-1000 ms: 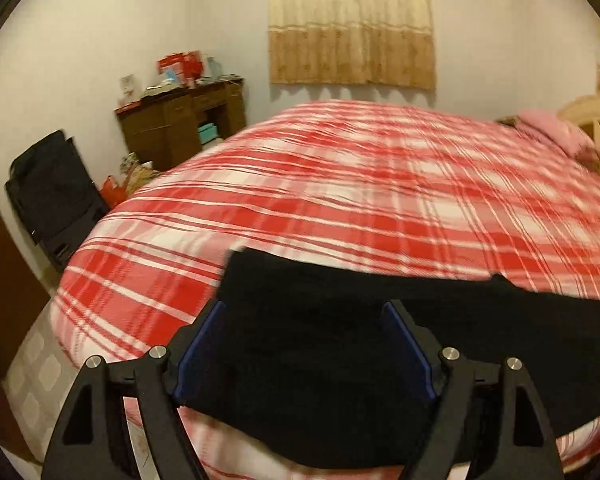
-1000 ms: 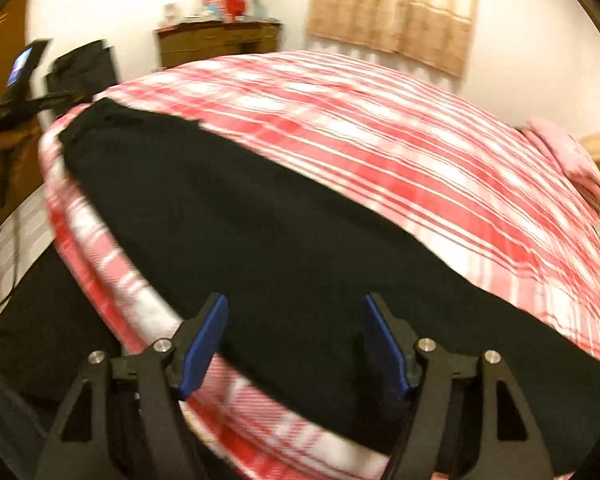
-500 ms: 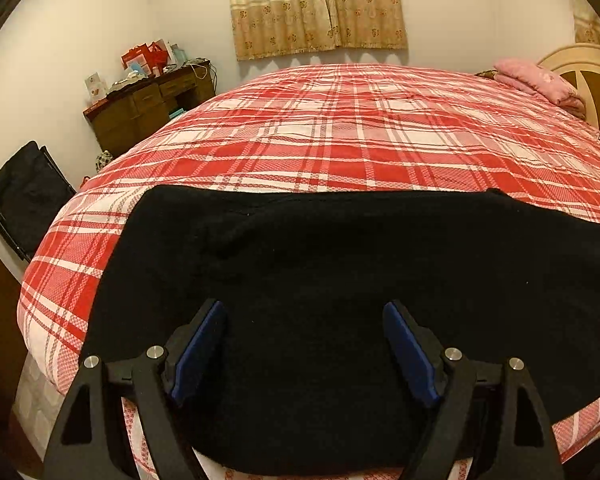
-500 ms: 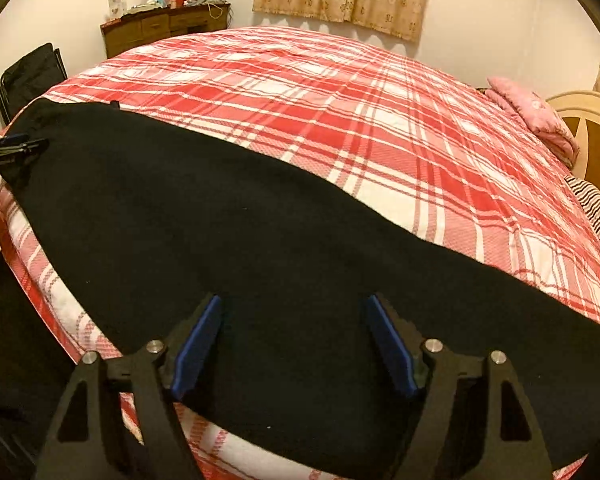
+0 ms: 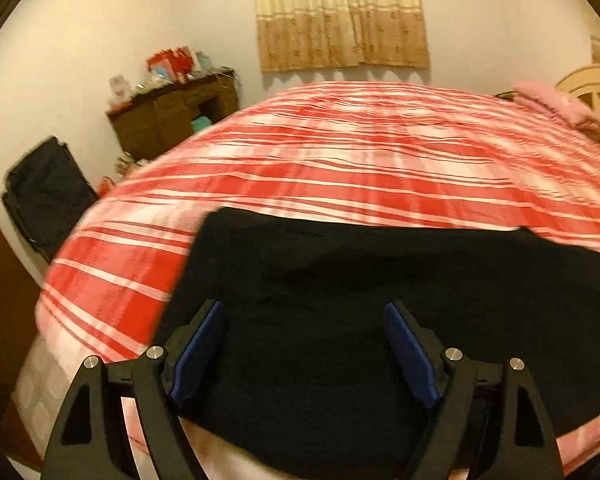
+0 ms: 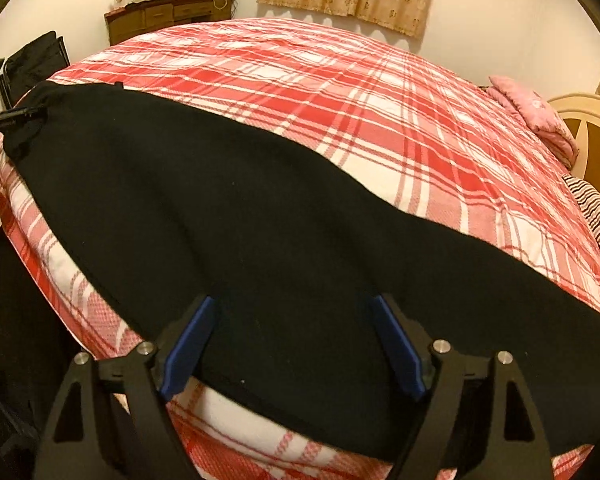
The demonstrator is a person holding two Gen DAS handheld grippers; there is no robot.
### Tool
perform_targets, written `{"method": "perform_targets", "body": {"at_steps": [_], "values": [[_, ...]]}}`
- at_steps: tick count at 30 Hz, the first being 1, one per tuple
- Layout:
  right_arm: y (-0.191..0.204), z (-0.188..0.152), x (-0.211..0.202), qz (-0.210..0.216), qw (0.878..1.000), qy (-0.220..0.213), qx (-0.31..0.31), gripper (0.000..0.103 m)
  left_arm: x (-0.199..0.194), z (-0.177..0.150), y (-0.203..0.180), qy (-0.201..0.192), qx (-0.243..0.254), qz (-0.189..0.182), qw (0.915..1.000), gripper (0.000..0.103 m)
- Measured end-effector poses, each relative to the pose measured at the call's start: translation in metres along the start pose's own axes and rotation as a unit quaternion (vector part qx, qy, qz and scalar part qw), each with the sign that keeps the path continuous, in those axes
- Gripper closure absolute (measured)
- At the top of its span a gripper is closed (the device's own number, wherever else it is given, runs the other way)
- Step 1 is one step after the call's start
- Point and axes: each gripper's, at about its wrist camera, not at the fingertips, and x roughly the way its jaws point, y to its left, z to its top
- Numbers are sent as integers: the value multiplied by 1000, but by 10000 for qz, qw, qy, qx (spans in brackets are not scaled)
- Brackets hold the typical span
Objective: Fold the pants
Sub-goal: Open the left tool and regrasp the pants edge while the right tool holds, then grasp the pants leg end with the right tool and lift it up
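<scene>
In the left wrist view, which is smeared by motion blur, the left hand-held gripper [image 5: 302, 350] fills the lower middle of the frame with its blue-padded jaws standing wide apart, nothing pinched between them. Beneath and beyond them the black pants [image 5: 380, 300] lie flat along the near edge of the bed [image 5: 340, 152], covered in a red-and-white plaid sheet; the pants run off the right edge of the frame, so their far end is cut off, and the dark cloth shows almost no seams or folds. At upper left a brown dresser [image 5: 172, 116] with blurred clutter on top stands by the wall, a black folding chair [image 5: 48, 196] below it, and a beige curtain [image 5: 340, 16] hangs at top centre. A pink pillow [image 5: 556, 108] sits at the far right. The right wrist view is sharper: the right hand-held gripper [image 6: 292, 346] is low in the centre, and its jaws have just been opening and now stand apart over the pants [image 6: 220, 220] without clamping them. The pants stretch from upper left to lower right across the bed [image 6: 380, 100], their lower right end hidden past the frame's rim. At the far left edge, part of the other gripper [image 6: 12, 114] pokes in by the pants' end; whether it touches the cloth is hard to tell. A striped cloth [image 6: 596, 212] is partly cut off at the right.
</scene>
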Motion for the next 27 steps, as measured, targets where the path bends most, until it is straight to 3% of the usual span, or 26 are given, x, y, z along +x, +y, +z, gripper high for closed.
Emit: {"method": "perform_targets", "body": {"at_steps": [8, 16, 19, 23, 27], "values": [[-11, -3, -8, -76, 9998, -59, 144, 20, 11, -8, 7, -106, 337, 280, 9990, 19], [-70, -16, -35, -462, 9927, -338, 1058, 20, 12, -5, 19, -119, 143, 145, 9997, 18], [-103, -30, -58, -850, 9835, -522, 1512, 19, 13, -4, 33, -22, -163, 210, 9996, 18], [-152, -56, -95, -961, 9633, -818, 2370, 19, 17, -8, 57, 51, -733, -11, 9973, 18], [-191, -87, -128, -1047, 9394, -1098, 3075, 19, 17, -10, 47, 17, -591, 54, 9982, 18]]}}
